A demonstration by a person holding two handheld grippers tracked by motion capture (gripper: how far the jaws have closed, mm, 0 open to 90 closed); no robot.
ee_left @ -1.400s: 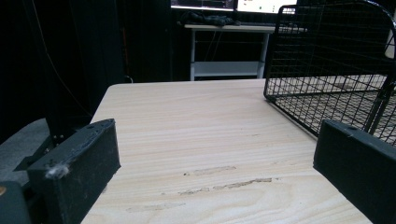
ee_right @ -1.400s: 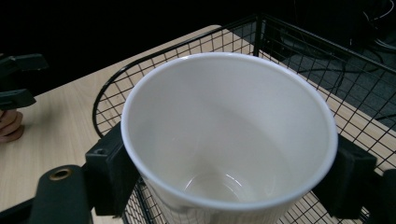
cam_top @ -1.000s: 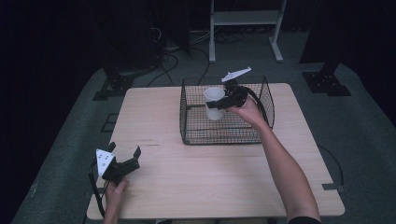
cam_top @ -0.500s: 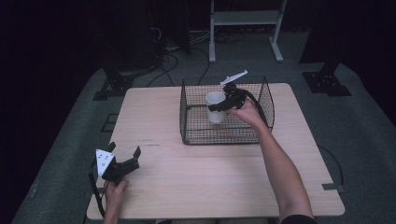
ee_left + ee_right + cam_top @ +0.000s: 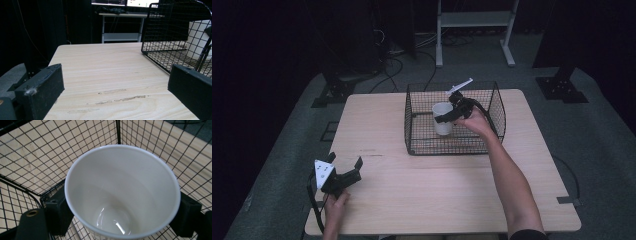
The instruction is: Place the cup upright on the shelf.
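White cup held in the wire basket

The right claw (image 5: 443, 119), on an outstretched forearm right of centre, is clamped on the white cup (image 5: 442, 118), upright inside the wire basket (image 5: 422, 145); the left claw (image 5: 346, 167), jaws apart, rests low on the table (image 5: 422, 180) at lower left.

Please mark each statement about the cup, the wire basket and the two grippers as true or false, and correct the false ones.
1. The right gripper grips the white cup. True.
2. The cup is full of liquid. False: it is empty.
3. The cup is inside the wire basket. True.
4. The left gripper holds a spoon. False: its jaws are open and hold nothing.
5. The basket stands on the floor. False: it stands on the wooden table.
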